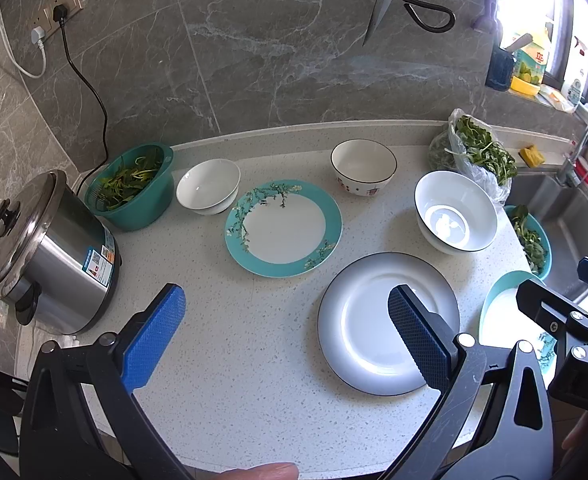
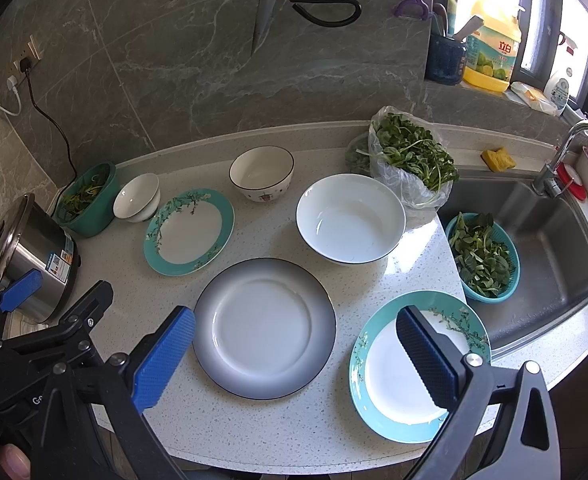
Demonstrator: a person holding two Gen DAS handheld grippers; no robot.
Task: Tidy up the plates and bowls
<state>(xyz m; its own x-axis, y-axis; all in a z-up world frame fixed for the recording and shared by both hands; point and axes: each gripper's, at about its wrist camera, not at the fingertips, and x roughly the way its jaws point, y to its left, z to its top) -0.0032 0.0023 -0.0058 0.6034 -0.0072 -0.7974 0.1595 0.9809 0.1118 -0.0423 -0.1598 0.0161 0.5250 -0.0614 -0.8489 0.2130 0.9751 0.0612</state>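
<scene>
Both claws spread, holding nothing: left claw point(image 1: 286, 314) and right claw point(image 2: 294, 338) hover over the surface point(image 2: 294, 432). Grey-rimmed plate point(image 2: 264, 328) sits centre, teal plates point(image 2: 188, 232) point(image 2: 377, 408) either side, three bowls point(image 2: 351, 224) behind. Yellow bottle point(image 2: 491, 50) reads "立白".

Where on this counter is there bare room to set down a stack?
The widest bare patch is the counter between the rice cooker, the far teal plate and the grey plate. A smaller strip runs along the front edge. It is crowded around the large white bowl and the bag of greens.
</scene>
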